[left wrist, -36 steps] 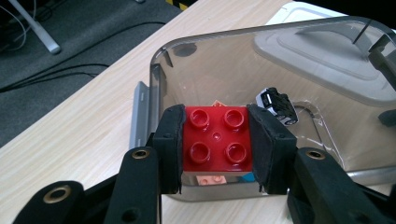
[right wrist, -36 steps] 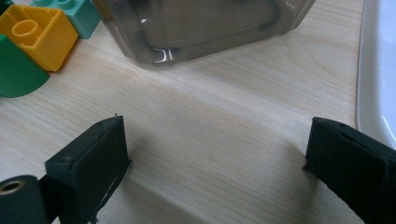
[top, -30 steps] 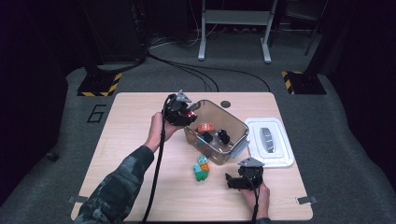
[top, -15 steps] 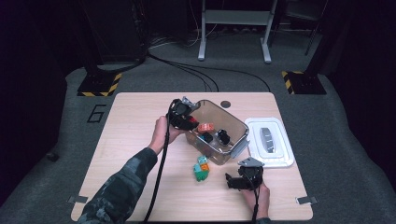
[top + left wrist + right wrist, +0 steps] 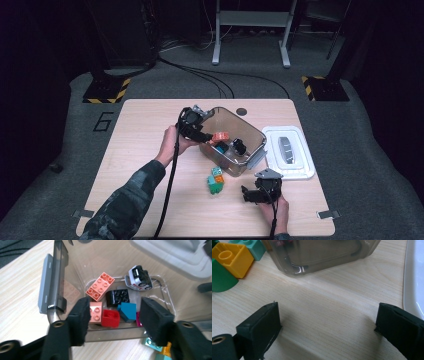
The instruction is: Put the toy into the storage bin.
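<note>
Inside the clear bin (image 5: 62, 270), low against its near wall: salmon brick (image 5: 96, 311), small, lying loose directly beyond the left pad of the left gripper (image 5: 113, 317), just beside it, not pinched. That gripper hangs over the bin's near rim; its jaws have just been opening and stand apart, with nothing pressed between them. In the high view the same gripper (image 5: 209, 137) sits at the bin's left edge, an orange-red piece just past its tips.

Adjoining the salmon brick: red block (image 5: 110, 318), touching its right side; teal block (image 5: 128, 311) next along; black brick (image 5: 117, 297) behind both; larger salmon plate brick (image 5: 100, 286) tilted against the far corner; grey toy car (image 5: 139, 280) tipped on its side, farther back.

Outside the bin, on the wooden table (image 5: 140, 150): stack of green, teal and orange blocks (image 5: 215, 180) near the front wall; white lid (image 5: 290, 152) to the right.

Right gripper (image 5: 327, 322): resting near the table's front edge, jaws wide apart over bare wood, well clear of the blocks.
</note>
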`<state>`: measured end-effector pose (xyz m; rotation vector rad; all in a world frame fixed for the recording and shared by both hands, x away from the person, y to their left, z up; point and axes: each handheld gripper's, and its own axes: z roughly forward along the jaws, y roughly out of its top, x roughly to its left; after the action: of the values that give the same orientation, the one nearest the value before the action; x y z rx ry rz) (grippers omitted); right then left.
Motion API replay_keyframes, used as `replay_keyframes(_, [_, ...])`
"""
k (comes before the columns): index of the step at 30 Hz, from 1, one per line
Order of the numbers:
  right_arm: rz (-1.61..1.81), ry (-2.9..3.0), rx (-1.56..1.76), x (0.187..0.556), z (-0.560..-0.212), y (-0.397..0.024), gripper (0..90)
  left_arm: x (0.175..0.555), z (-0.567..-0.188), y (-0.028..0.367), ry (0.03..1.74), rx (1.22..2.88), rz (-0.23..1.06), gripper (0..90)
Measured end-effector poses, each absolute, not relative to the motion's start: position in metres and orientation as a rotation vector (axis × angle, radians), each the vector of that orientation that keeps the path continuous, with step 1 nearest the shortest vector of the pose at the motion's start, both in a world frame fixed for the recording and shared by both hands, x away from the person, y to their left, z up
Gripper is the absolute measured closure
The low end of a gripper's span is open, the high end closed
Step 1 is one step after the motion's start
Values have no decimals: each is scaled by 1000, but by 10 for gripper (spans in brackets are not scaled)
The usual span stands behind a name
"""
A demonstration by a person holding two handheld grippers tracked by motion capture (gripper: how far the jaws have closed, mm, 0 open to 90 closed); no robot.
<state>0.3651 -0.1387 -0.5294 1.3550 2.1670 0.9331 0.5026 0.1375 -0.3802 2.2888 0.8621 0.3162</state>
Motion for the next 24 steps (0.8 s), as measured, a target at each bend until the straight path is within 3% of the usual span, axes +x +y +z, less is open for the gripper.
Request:
replay_keyframes(12, [935,2163,1362,365,-529,-139,50,464,-373,164,849,2225,389,213])
replay_keyframes(24, [933,2163,1362,365,-529,-139,50,427,-427,170,843,2252,336,225])
